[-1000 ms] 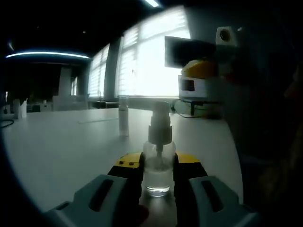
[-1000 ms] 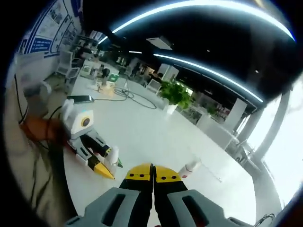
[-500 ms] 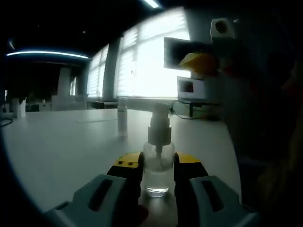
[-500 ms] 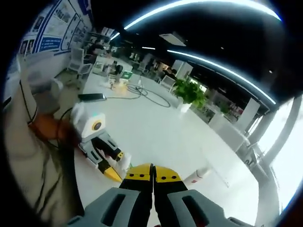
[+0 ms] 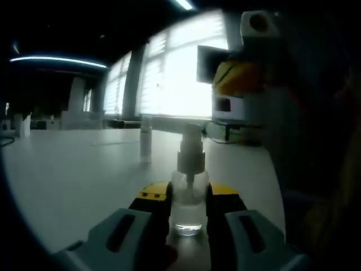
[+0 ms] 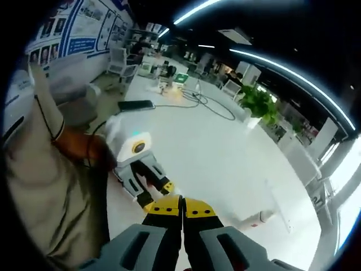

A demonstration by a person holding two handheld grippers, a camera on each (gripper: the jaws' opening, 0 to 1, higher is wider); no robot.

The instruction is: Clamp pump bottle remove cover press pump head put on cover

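Note:
A small clear pump bottle [image 5: 187, 213] stands upright on the white table [image 5: 73, 175], and my left gripper [image 5: 188, 195] is shut on its body. Its white pump head [image 5: 190, 148] is bare. The clear cover [image 5: 146, 144] stands on the table behind and to the left, apart from the bottle. My right gripper [image 5: 240, 76] hangs above and to the right of the pump head, yellow tips down. In the right gripper view my right gripper [image 6: 181, 206] is shut with nothing in it, right over the left gripper [image 6: 141, 172]. The cover [image 6: 256, 217] shows to the right.
A person's hand and beige sleeve [image 6: 45, 169] hold the left gripper at the table's near edge. A dark phone [image 6: 135, 105] and cables [image 6: 197, 100] lie farther along the table. A dark screen [image 5: 217, 59] and bright windows stand behind it.
My right gripper has come closer over the bottle; the left gripper now sits just under its shut jaws in the right gripper view. The bottle and left gripper have held still.

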